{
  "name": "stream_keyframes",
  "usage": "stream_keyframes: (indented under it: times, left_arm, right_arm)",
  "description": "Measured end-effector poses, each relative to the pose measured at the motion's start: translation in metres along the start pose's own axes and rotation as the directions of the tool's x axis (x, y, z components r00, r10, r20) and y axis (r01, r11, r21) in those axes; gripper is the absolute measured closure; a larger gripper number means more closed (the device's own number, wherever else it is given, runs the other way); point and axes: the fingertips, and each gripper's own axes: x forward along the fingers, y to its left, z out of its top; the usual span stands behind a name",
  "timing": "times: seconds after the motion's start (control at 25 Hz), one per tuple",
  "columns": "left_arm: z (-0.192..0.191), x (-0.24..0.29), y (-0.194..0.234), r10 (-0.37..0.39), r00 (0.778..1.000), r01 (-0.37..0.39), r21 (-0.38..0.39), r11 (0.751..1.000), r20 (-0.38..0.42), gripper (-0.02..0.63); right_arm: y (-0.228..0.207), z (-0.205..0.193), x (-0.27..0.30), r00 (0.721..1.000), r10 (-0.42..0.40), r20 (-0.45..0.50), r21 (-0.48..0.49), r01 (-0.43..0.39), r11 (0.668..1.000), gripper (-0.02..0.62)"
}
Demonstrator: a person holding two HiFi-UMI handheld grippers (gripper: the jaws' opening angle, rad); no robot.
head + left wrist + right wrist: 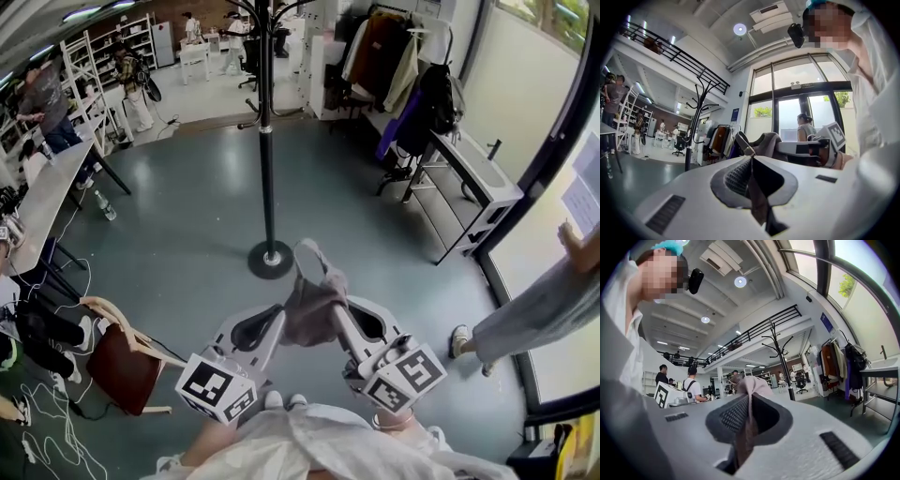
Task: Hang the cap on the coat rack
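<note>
Left gripper: fingers are clamping one edge of the cap. Right gripper: fingers are clamping the other edge. The cap is hanging low between them. The coat rack is standing straight ahead, well apart, about equally near both grippers.

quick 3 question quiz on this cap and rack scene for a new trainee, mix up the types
1. Multiple choice: the left gripper and the right gripper are held out in front of the person. Which is shut on the cap?
A. left only
B. right only
C. both
2. True or false: the cap already hangs on the coat rack.
3. Fill in: in the head view, the chair stands on the person's ____ side.

Key
1. C
2. False: the cap is held between the grippers, short of the rack.
3. left
</note>
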Motion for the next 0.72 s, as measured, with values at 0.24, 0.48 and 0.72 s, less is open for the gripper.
stream_keyframes:
  times: [0.24, 0.48, 0.72]
  left_arm:
    - [-0.011, 0.004, -0.011, 0.012, 1.0, -0.012, -0.013, 1.0, 0.009, 0.581]
    - [-0.026, 0.01, -0.011, 0.035, 0.999, -0.035, -0.028, 0.999, 0.008, 0.581]
    - [-0.015, 0.033, 0.002, 0.036, 0.999, -0.036, -0.021, 0.999, 0.019, 0.581]
  right_arm:
    - [-0.008, -0.002, -0.009, 1.0, 0.021, -0.006, -0.014, -0.021, 1.0, 0.581]
    - [-0.019, -0.017, -0.01, 0.999, 0.035, -0.031, -0.001, -0.035, 0.999, 0.581]
    - [-0.041, -0.01, 0.005, 1.0, 0.02, -0.008, 0.001, -0.02, 1.0, 0.581]
